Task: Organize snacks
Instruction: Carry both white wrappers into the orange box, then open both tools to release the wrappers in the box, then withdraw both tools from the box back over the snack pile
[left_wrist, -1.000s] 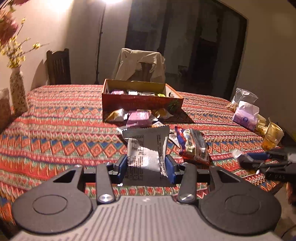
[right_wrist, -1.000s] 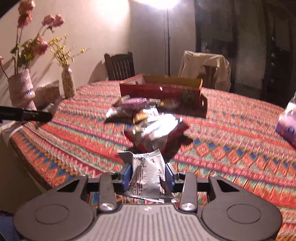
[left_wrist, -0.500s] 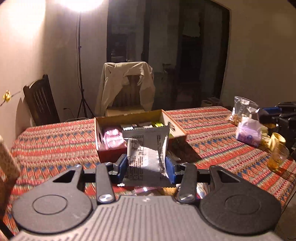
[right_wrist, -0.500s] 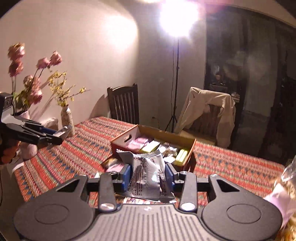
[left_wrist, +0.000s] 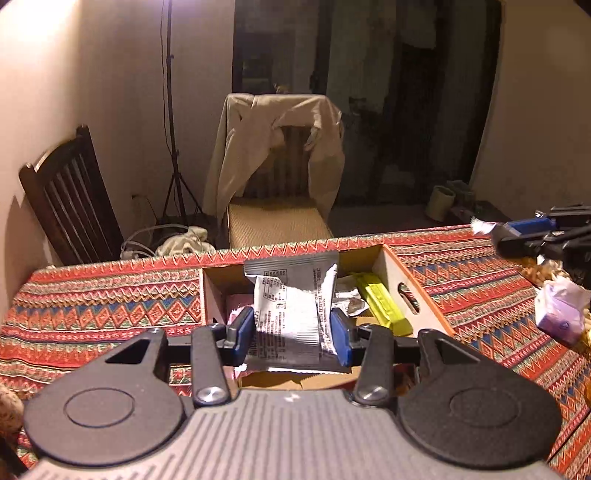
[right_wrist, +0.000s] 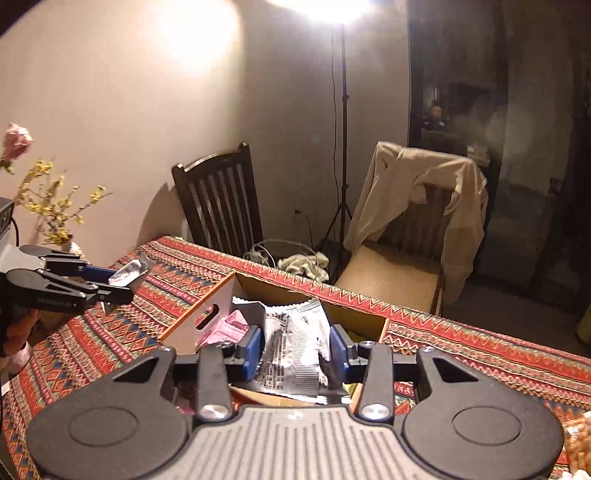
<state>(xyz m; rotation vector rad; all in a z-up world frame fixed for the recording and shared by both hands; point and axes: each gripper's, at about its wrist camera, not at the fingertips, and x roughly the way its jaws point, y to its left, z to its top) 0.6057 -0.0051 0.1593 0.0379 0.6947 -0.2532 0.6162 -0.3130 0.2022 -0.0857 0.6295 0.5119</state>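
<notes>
Both grippers have travelled from the near side of the table, past the loose heap of snacks, to hang over the open box, each with the same packet clamped as before. The left gripper (left_wrist: 291, 334) has its blue pads pressed against the sides of one silver snack packet (left_wrist: 291, 314), printed side facing the camera, upright above the cardboard box (left_wrist: 413, 291). The right gripper (right_wrist: 295, 347) grips a second silver packet (right_wrist: 295, 343) in the same way, more crumpled, above the same box (right_wrist: 207, 314) from its other end. That makes two silver packets in the air, one per gripper. Inside the box, the left view shows a yellow-green bar (left_wrist: 380, 302) lying along the right side, some pink wrappers (left_wrist: 236, 314) at the left, and a few pale wrappers between them that are too hidden to count; the right view shows the pink wrappers (right_wrist: 229, 325) beside the wall with the handle slot. The box sits on a table covered by a red patterned cloth (left_wrist: 103, 302). Each view catches the other gripper off to the side. At the table's right edge lies a purple-and-white pouch (left_wrist: 561, 314). Beyond the table stand two chairs: a dark slatted one (right_wrist: 221, 199) and one draped with a beige garment (right_wrist: 424, 195), with a lamp stand (right_wrist: 343, 129) between them. A vase of yellow sprigs (right_wrist: 55, 206) stands at the left.
</notes>
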